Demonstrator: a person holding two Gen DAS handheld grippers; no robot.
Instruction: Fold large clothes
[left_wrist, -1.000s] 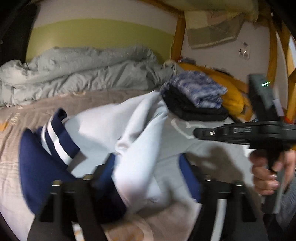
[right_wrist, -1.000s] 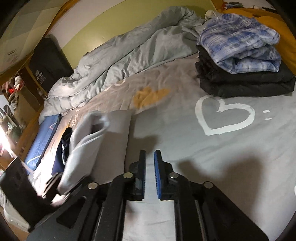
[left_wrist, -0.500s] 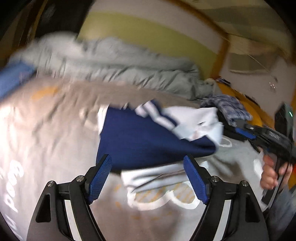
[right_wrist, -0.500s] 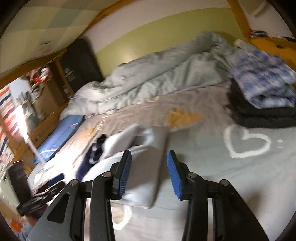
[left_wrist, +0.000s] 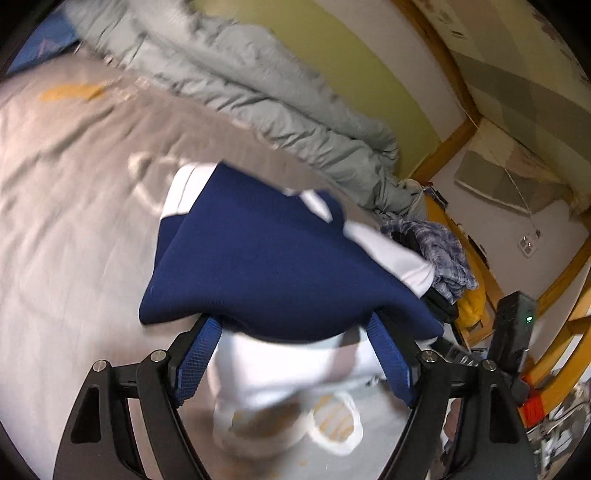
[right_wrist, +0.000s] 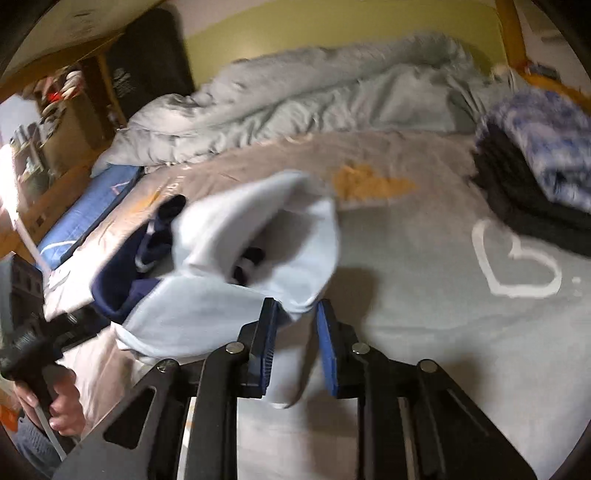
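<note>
Grey bedding printed with white hearts and orange patches covers the bed (right_wrist: 424, 295), with one rumpled pale grey duvet (right_wrist: 295, 103) bunched along its far edge against a green and white wall. At the bed's far right corner sits one stack of two folded garments, a blue and white checked one on a black one (right_wrist: 535, 166).

One large navy and white sweatshirt of soft knit (left_wrist: 266, 258) is the garment being folded, lifted just off the middle of the bed toward its near edge. In the left wrist view its navy part drapes over the left gripper (left_wrist: 295, 354), whose blue pads stand wide with the bundle's white fabric between them. The pads seem to flank the cloth, not pinch it, so I read that tong as released. The right gripper (right_wrist: 295, 343) is closing, a pale white corner of the sweatshirt hanging between its pads; the pads do not look pressed on it yet. A hand (right_wrist: 61, 398) on the left gripper's handle shows at the lower left of the right wrist view.

The risk, as I judge it, is that the cloth merely lies on the wide left gripper. A quick swing could let the navy half slide off and undo the fold. The right gripper could also close on too thin an edge, and the corner could slip out.
</note>
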